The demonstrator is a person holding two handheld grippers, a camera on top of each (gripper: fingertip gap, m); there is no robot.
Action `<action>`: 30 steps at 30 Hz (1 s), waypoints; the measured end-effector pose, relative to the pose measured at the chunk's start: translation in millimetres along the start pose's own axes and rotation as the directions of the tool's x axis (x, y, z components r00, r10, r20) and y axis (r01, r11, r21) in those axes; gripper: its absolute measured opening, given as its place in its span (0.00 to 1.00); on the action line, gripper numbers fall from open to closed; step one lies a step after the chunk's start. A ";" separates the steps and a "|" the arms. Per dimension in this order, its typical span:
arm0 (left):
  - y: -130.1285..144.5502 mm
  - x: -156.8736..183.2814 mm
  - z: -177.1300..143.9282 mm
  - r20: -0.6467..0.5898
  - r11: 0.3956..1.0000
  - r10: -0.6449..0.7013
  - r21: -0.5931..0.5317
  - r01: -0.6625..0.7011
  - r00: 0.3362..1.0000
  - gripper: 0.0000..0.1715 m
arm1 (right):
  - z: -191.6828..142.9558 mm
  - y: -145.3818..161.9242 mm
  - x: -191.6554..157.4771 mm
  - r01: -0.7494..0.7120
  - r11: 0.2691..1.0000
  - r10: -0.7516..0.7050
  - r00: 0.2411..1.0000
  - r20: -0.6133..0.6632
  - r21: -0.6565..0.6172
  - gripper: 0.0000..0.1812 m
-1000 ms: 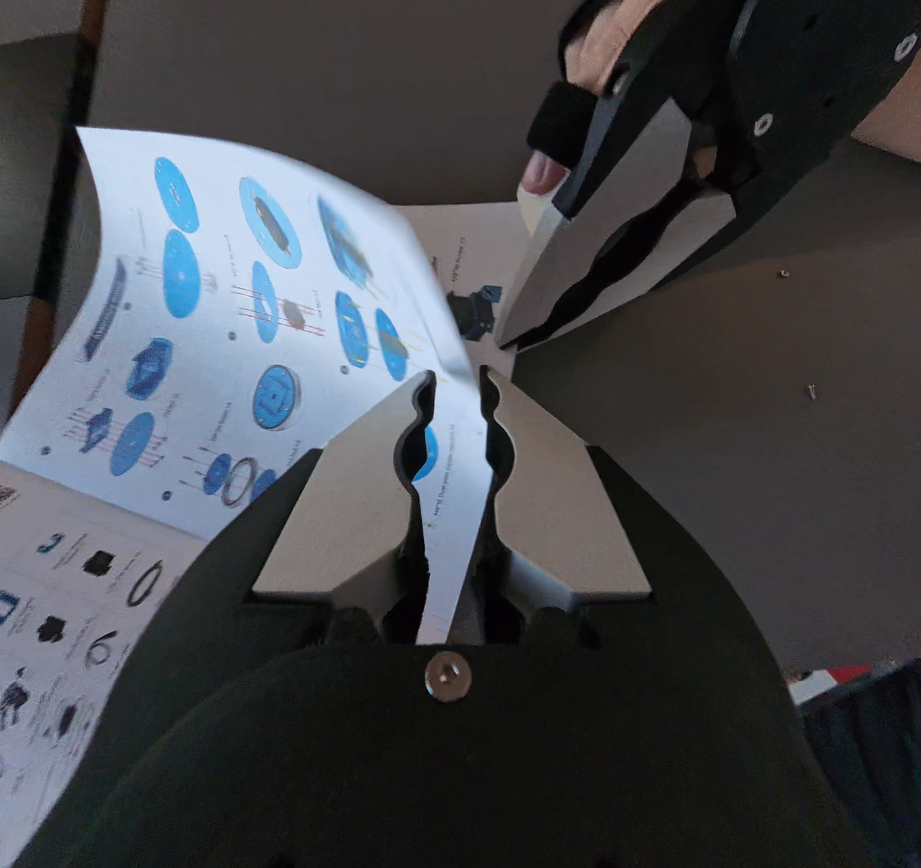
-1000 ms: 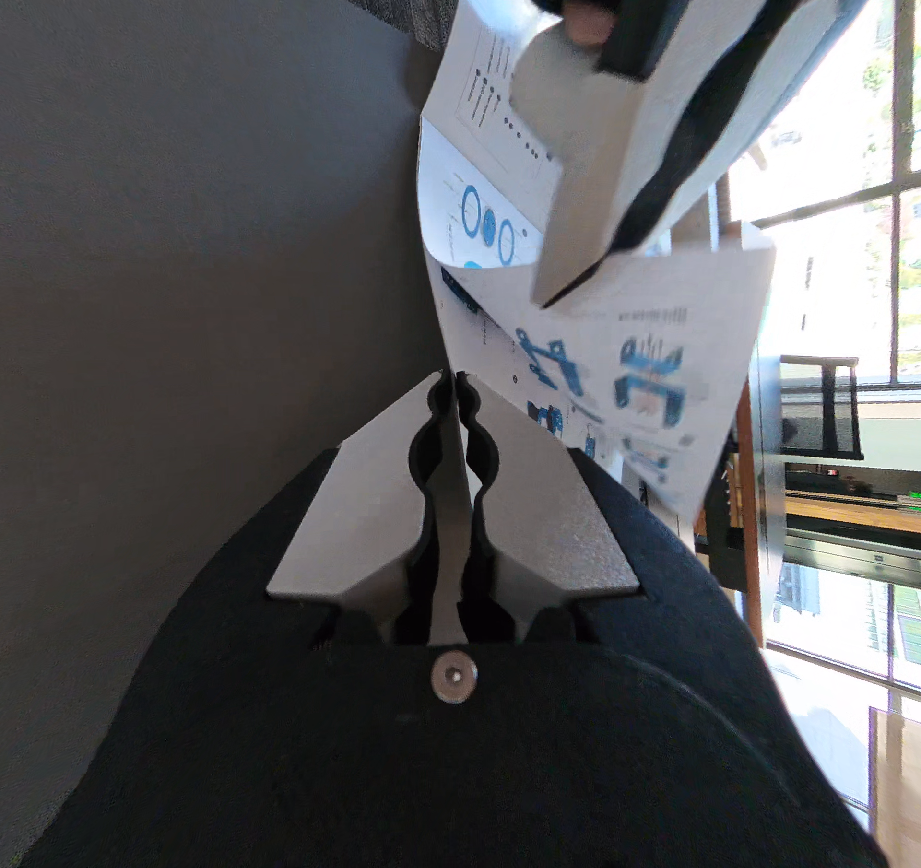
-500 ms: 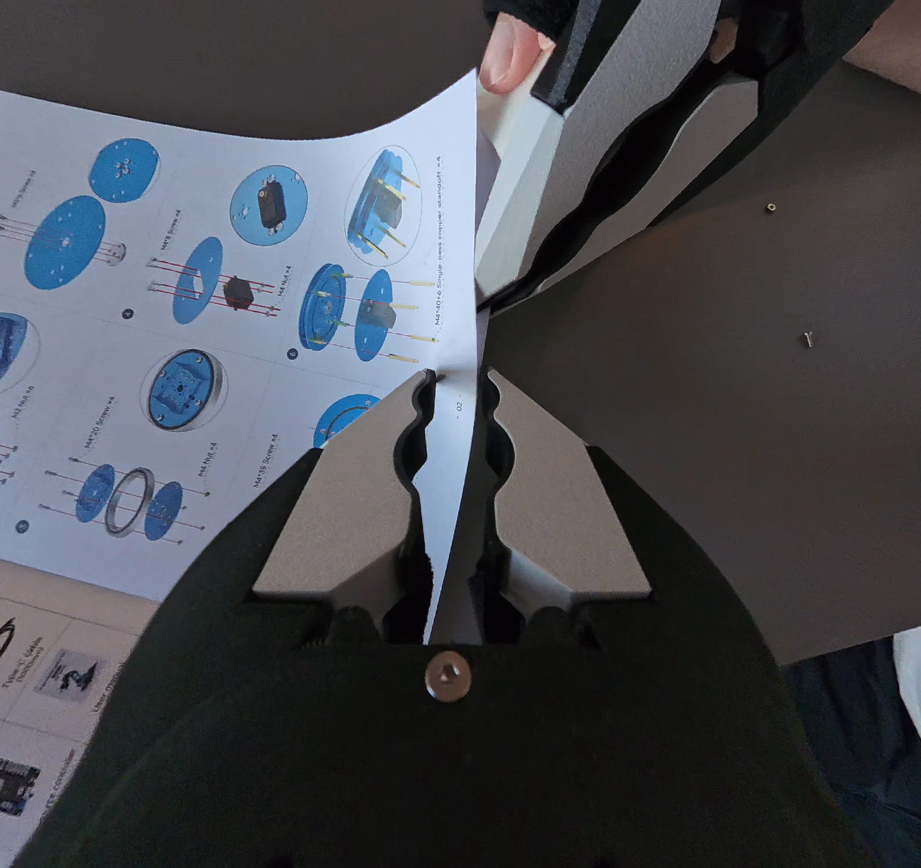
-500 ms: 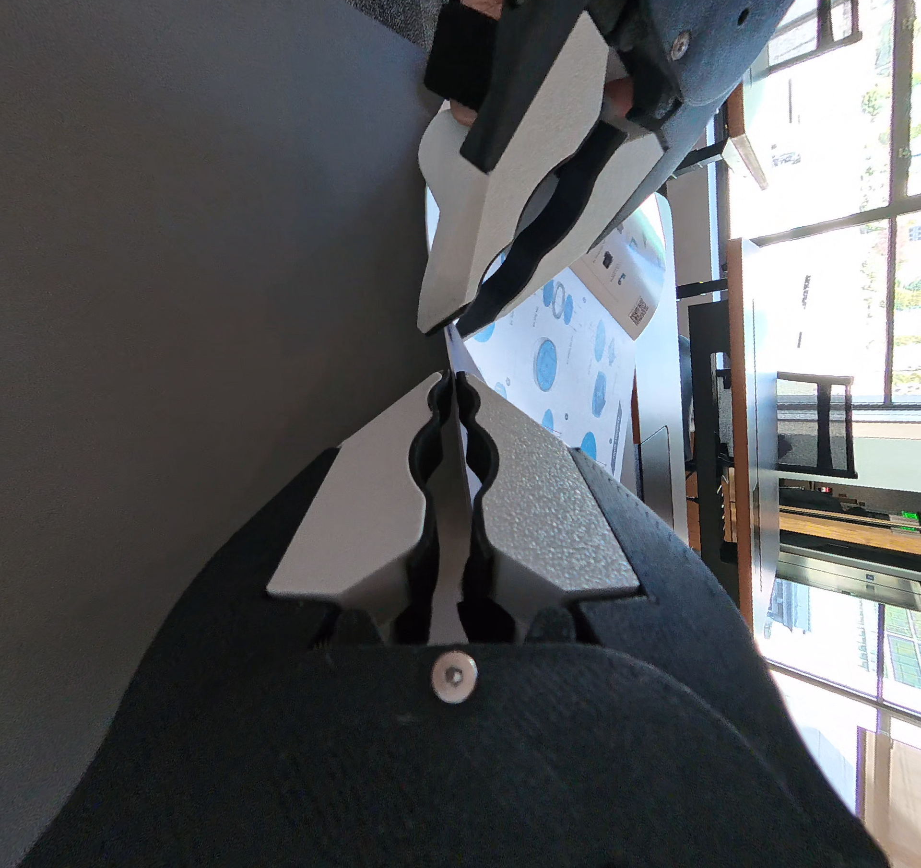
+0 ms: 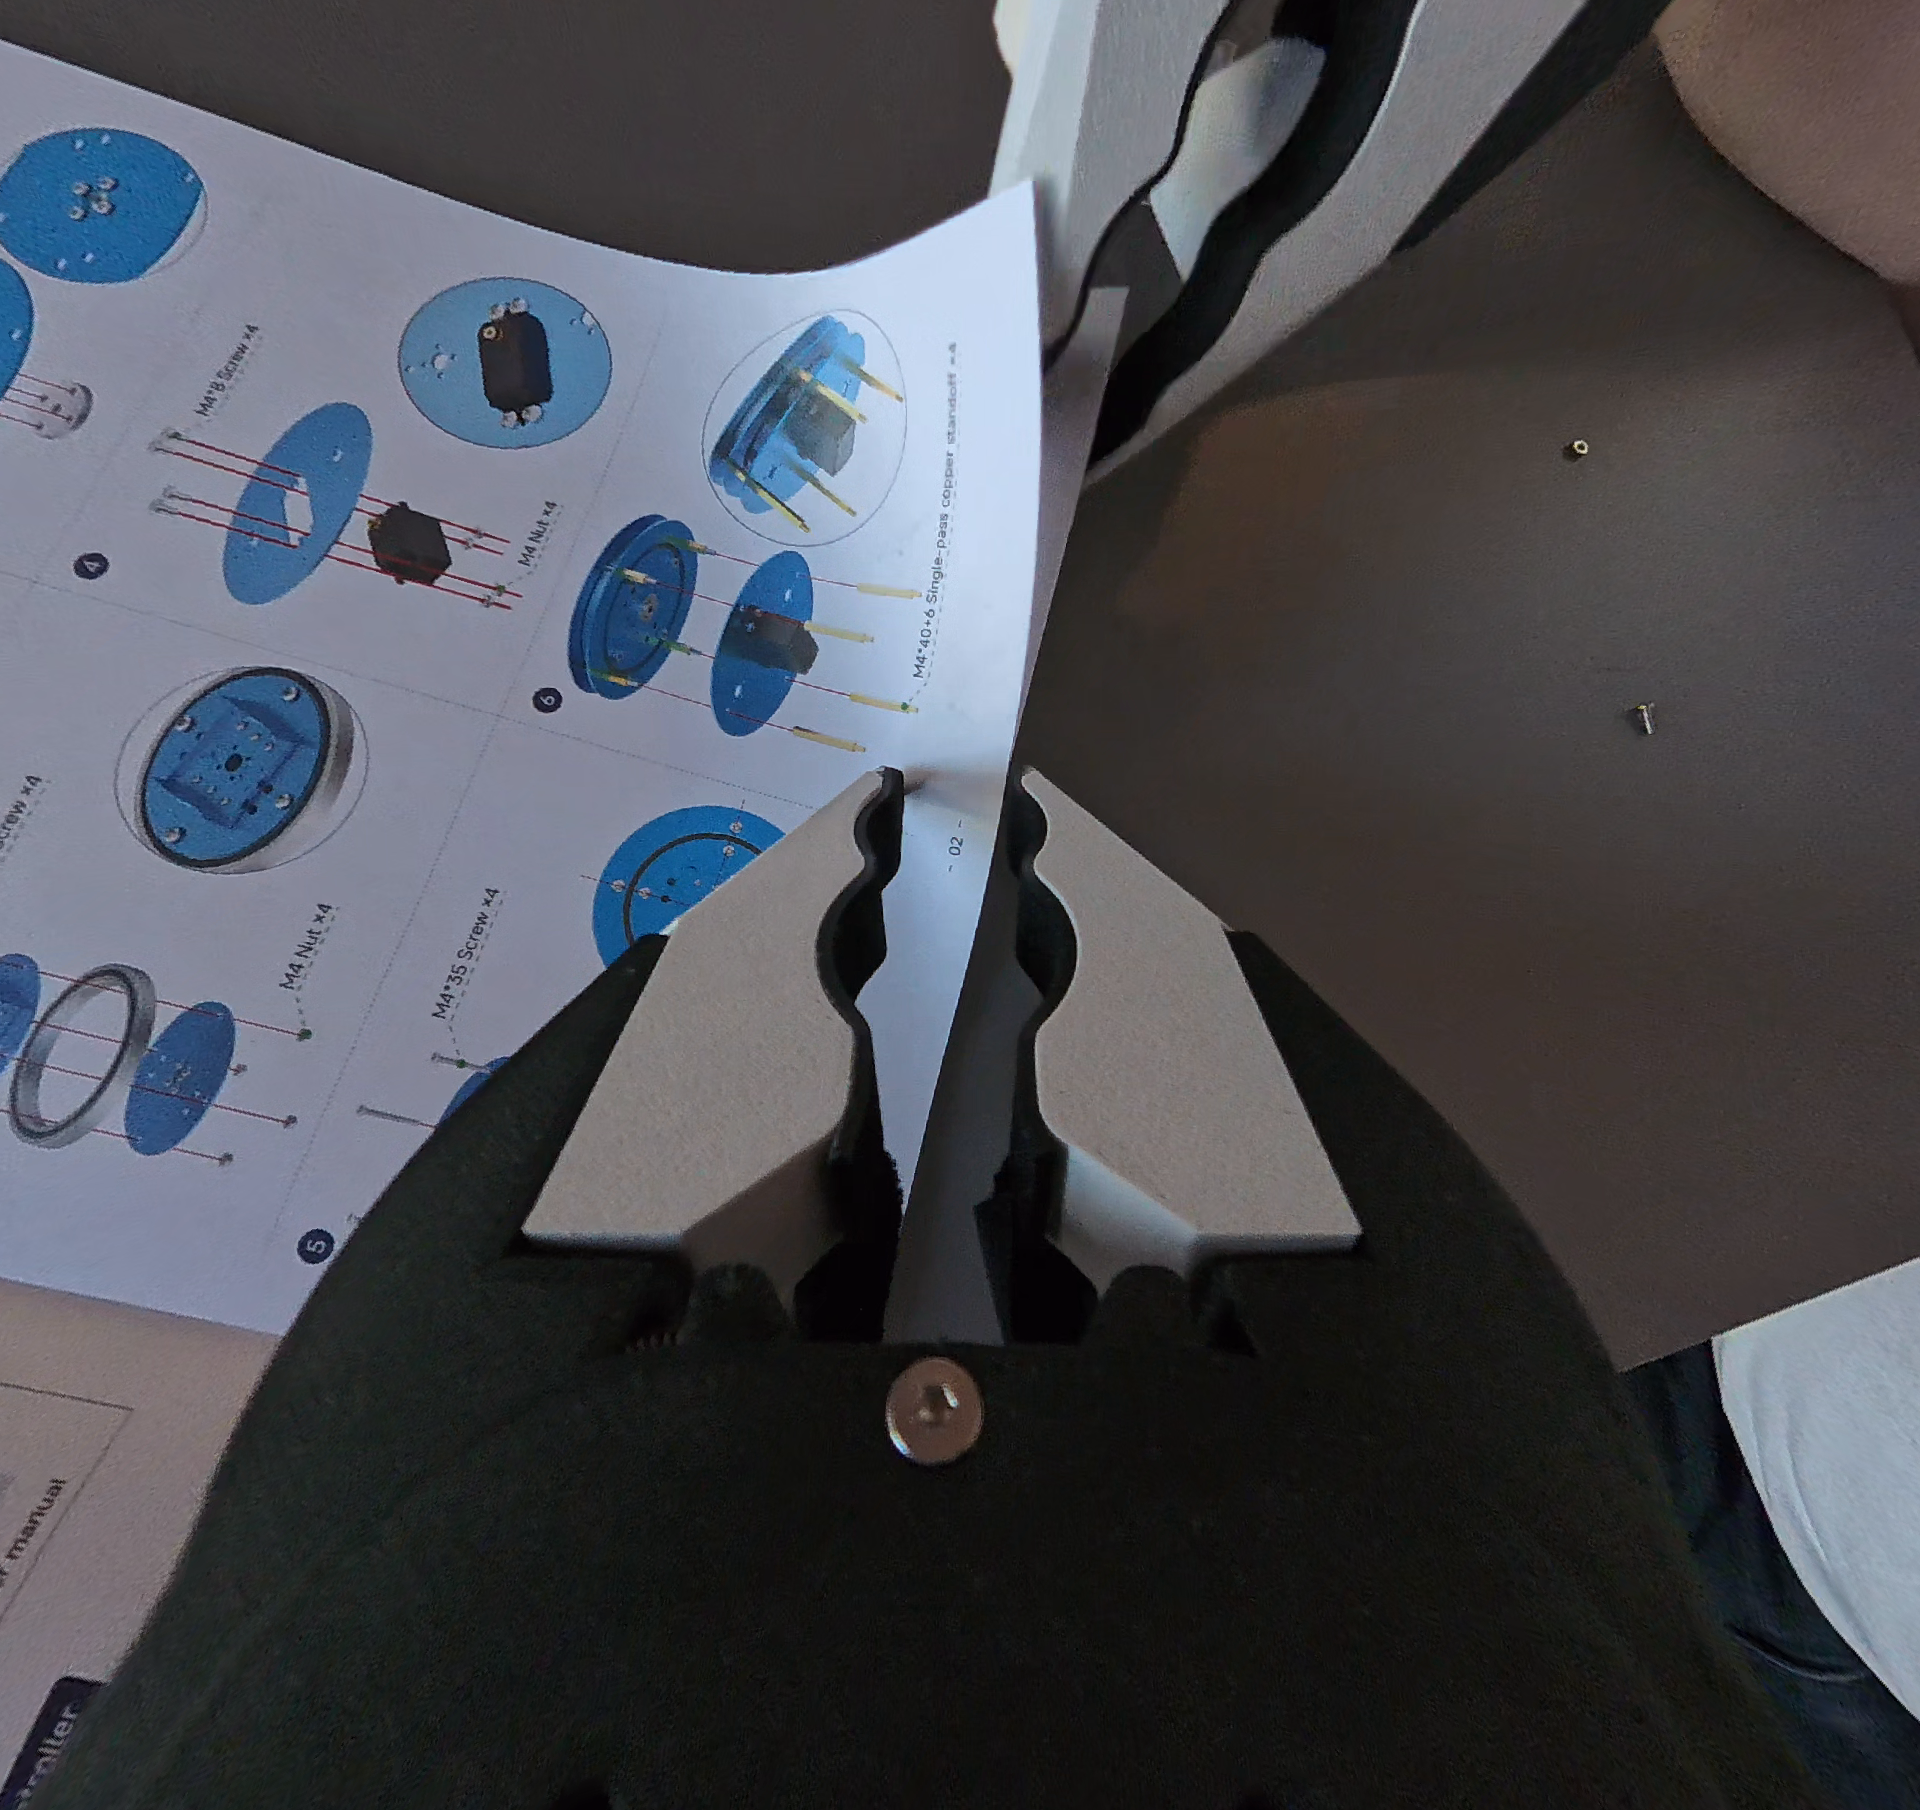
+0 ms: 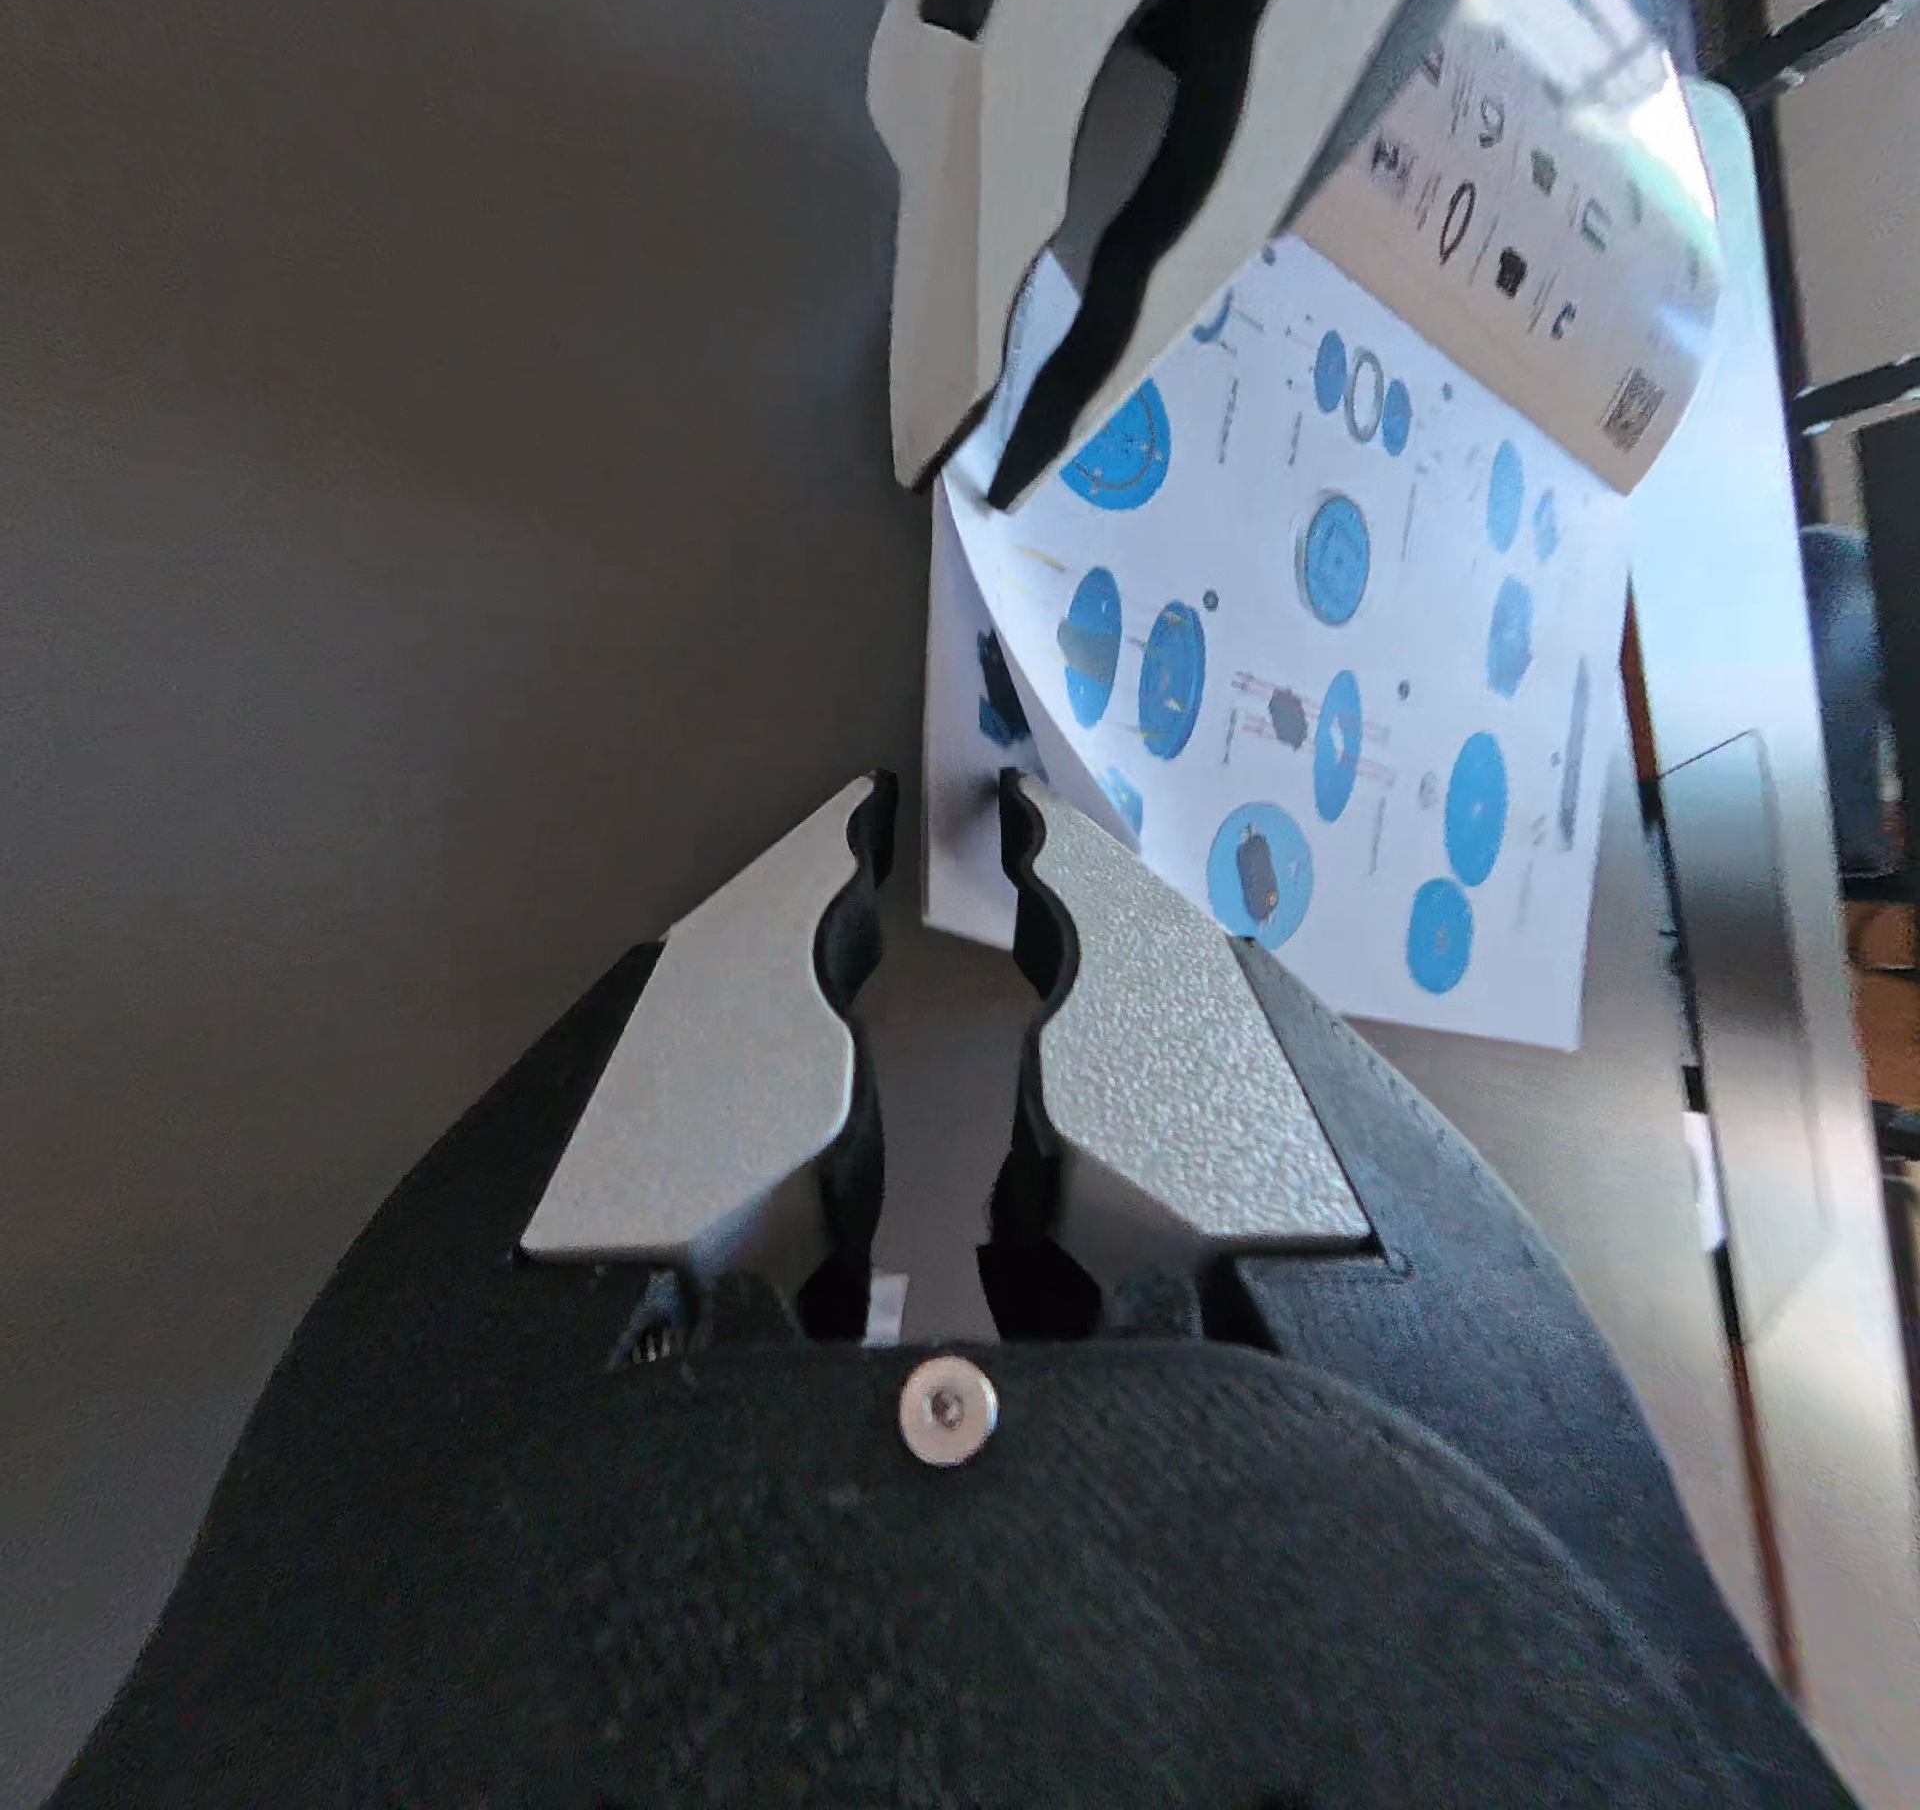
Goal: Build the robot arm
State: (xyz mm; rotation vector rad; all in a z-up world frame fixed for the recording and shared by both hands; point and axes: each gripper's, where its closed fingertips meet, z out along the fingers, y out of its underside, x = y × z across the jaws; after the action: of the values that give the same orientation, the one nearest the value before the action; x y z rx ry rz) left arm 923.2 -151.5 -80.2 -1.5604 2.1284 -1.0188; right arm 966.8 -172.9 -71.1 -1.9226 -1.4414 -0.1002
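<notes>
Right gripper [image 6: 945, 779]: jaws were shut 0.5 s ago, now narrowly parted, nothing clamped. Left gripper [image 5: 951, 786]: narrow gap unchanged, manual page [image 5: 468, 617] edge threaded between jaws, page flatter over dark surface [image 5: 1351, 825]. Loose screw [image 5: 1642, 718] well apart.

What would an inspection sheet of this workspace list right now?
Surface: dark matte table.
Job's things: printed manual page with blue diagrams, curled up above a beige sheet.
Clutter: small screw; small brass piece.
Grippers: left tool slightly open, page edge between its fingers; right tool open, tips beside the page's far corner.
Cables: nothing seen.
Surroundings: person's arm; blurred furniture beyond the table.
</notes>
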 end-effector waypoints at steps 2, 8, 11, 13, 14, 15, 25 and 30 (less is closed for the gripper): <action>0.2 -0.1 0.1 0.001 1.000 0.004 -0.003 -0.004 1.000 0.10 | -7.4 8.9 1.4 -0.057 0.998 0.057 0.998 0.024 0.004 0.10; 1.1 -0.6 0.6 0.011 0.999 0.023 -0.022 -0.023 1.000 0.11 | -22.3 12.7 2.3 -0.154 0.987 0.150 0.986 0.071 0.051 0.10; 1.3 -1.5 0.7 0.016 0.999 0.024 -0.026 -0.023 1.000 0.11 | -20.7 12.4 2.0 -0.158 0.986 0.154 0.985 0.077 0.054 0.10; 1.3 -1.8 0.8 0.018 0.999 0.026 -0.027 -0.025 0.999 0.11 | -19.3 10.8 -1.0 -0.163 0.985 0.157 0.983 0.097 0.056 0.10; 1.4 -1.8 0.8 0.019 0.999 0.027 -0.028 -0.026 0.999 0.11 | -18.8 9.1 -2.2 -0.165 0.984 0.158 0.982 0.105 0.061 0.10; 1.4 -1.9 0.9 0.021 0.999 0.028 -0.028 -0.028 0.999 0.11 | -18.4 7.3 -3.5 -0.168 0.984 0.160 0.981 0.114 0.066 0.10; 1.7 -2.4 1.7 0.029 0.998 0.047 -0.032 -0.046 0.998 0.11 | -19.8 4.1 0.3 -0.218 0.972 0.207 0.971 0.121 0.087 0.10; 1.8 -2.7 2.1 0.033 0.998 0.054 -0.035 -0.053 0.998 0.11 | -21.4 4.1 4.1 -0.236 0.966 0.225 0.968 0.114 0.101 0.10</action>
State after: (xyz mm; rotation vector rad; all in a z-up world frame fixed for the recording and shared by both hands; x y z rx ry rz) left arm 924.2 -149.4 -83.3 -1.5170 2.1635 -0.9373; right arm 979.2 -182.5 -55.5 -2.0089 -1.2473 0.1871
